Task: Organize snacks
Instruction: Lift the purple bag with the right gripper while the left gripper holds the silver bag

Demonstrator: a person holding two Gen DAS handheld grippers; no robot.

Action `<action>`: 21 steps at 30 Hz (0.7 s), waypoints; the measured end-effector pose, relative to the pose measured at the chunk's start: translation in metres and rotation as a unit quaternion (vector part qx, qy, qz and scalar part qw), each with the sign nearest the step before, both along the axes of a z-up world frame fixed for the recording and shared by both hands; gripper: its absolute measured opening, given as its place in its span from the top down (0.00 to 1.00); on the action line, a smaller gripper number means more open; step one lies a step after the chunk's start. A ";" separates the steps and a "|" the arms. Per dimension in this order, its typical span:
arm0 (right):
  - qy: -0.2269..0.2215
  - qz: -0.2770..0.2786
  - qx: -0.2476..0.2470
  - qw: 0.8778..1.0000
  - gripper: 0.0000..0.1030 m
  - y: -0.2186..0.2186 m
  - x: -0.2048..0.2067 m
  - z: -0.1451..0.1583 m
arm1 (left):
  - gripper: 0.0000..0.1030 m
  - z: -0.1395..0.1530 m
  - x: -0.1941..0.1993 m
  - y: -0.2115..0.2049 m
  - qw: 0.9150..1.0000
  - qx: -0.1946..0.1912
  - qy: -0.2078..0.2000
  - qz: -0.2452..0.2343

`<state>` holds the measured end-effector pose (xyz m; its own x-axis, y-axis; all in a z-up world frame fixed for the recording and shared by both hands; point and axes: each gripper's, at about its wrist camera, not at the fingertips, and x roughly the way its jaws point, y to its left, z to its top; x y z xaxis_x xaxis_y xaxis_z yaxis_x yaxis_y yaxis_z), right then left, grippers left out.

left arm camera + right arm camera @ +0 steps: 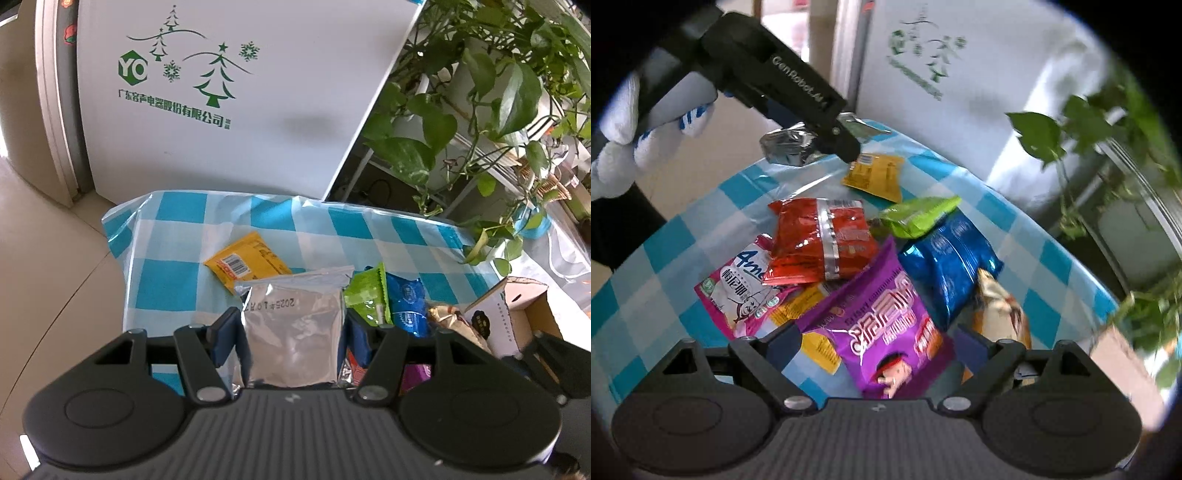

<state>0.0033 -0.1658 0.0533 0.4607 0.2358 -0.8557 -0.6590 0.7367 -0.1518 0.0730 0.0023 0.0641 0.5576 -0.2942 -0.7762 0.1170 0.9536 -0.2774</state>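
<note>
Purple packet (886, 325) nearest, between wide right fingers (875, 341), seemingly untouched. Left fingers (291, 328) clamp silver pouch (293, 332) above tabletop (177, 280); far-left corner clear.

Bright daylight, fisheye warping, blurred right edge

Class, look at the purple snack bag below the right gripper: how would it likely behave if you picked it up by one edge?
The purple snack bag looks puffy and creased, so probably light and floppy, sagging from one edge. Its glossy film may slip between fingers. It overlaps other packets, so lifting it may shift them.
</note>
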 end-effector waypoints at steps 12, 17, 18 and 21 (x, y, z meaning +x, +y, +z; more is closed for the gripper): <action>0.065 -0.017 0.032 0.997 0.13 0.008 0.042 -0.030 | 0.42 0.001 -0.001 -0.004 1.000 0.008 -0.009 -0.019; 0.074 -0.061 0.088 0.992 0.27 -0.009 0.048 -0.023 | 0.42 0.004 -0.002 -0.006 1.000 0.006 -0.014 -0.023; 0.074 -0.066 0.095 0.991 0.32 -0.011 0.047 -0.022 | 0.42 0.005 -0.002 -0.006 1.000 0.005 -0.016 -0.024; 0.070 -0.078 0.101 0.989 0.33 -0.013 0.044 -0.020 | 0.42 0.006 -0.003 -0.007 1.000 0.004 -0.018 -0.025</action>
